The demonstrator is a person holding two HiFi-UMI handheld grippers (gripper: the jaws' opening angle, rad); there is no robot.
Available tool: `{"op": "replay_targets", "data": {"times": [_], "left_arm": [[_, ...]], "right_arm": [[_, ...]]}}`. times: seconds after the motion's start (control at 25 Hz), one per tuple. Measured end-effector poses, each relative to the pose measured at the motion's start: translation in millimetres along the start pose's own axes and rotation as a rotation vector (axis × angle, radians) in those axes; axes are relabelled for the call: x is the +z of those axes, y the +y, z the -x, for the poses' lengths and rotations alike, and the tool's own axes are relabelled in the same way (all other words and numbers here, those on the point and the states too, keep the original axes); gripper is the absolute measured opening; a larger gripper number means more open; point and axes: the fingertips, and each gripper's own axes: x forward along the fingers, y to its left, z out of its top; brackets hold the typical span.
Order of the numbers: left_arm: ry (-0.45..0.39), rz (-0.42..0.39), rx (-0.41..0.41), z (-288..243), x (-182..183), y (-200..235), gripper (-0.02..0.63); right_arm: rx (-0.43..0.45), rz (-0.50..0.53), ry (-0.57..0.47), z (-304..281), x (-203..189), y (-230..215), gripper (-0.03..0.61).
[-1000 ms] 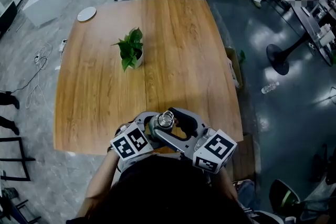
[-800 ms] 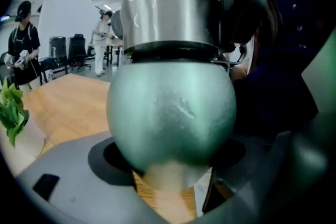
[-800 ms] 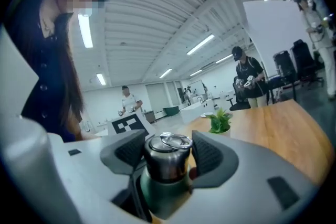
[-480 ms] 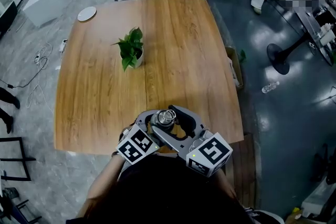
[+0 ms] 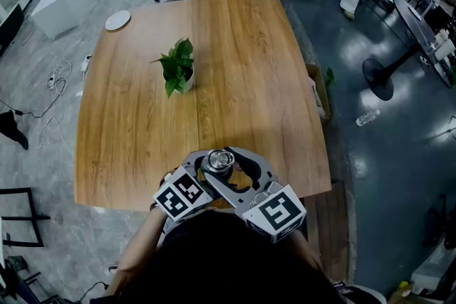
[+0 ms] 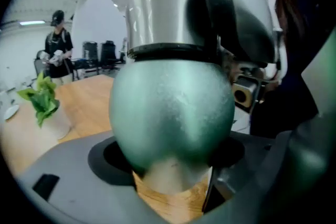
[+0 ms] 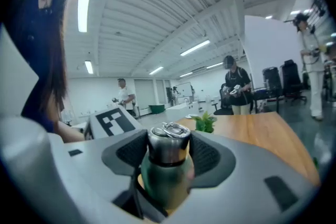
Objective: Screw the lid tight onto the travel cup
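The cup (image 6: 173,107) is clamped by the left gripper (image 6: 173,160) at the table (image 5: 135,153) edge. The right gripper (image 7: 169,157), its jaws just closing, is pressed on the lid (image 7: 169,139). Cross-threading is risked if the lid is tilted.

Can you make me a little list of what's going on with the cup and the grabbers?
cup: green, lid on top
lid: silver, ring on top
left gripper: shut on cup
right gripper: jaws just closing, pads against lid
table: wood, plant farther back
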Motion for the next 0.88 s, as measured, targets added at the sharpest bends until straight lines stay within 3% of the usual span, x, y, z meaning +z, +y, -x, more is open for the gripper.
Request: {"op": "replay_targets", "data": {"times": [0.08,0.16,0.32,0.4,0.48,0.64,0.72,0.8,0.88], "left_arm": [[0.018,0.031,0.112,-3,-2,13,0.402],[0.008,0.040,0.106,-3,-1,13,0.402],[-0.002,-0.066,-0.180,4,-3,-23,0.402],[0.056,-0.135,-0.231,4,-11,-30,0.402],[0.101,-0.136,-0.159,-1,-18,-19,0.402],[0.100,-0.037,0.101,-7,-9,15,0.402],[0.095,-0.031,0.157,-7,-6,21,0.402],[0.068,-0.047,0.064,-6,-5,9,0.402],[0.043,-0.077,-0.111,-2,-5,-12,0.402]], "right_arm": [[-0.038,-0.016,-0.008,-3,0,-6,0.264],[0.025,-0.051,-0.026,-3,3,-3,0.264],[0.240,-0.104,-0.018,8,4,12,0.265],[0.270,-0.083,0.022,11,-4,14,0.265],[0.206,-0.041,0.042,8,-10,8,0.265],[-0.039,-0.031,-0.009,-2,-4,-16,0.265],[-0.058,-0.029,-0.026,-3,-1,-16,0.265],[0.036,-0.042,-0.033,0,2,-6,0.267],[0.157,-0.073,-0.033,7,6,3,0.267]]}}
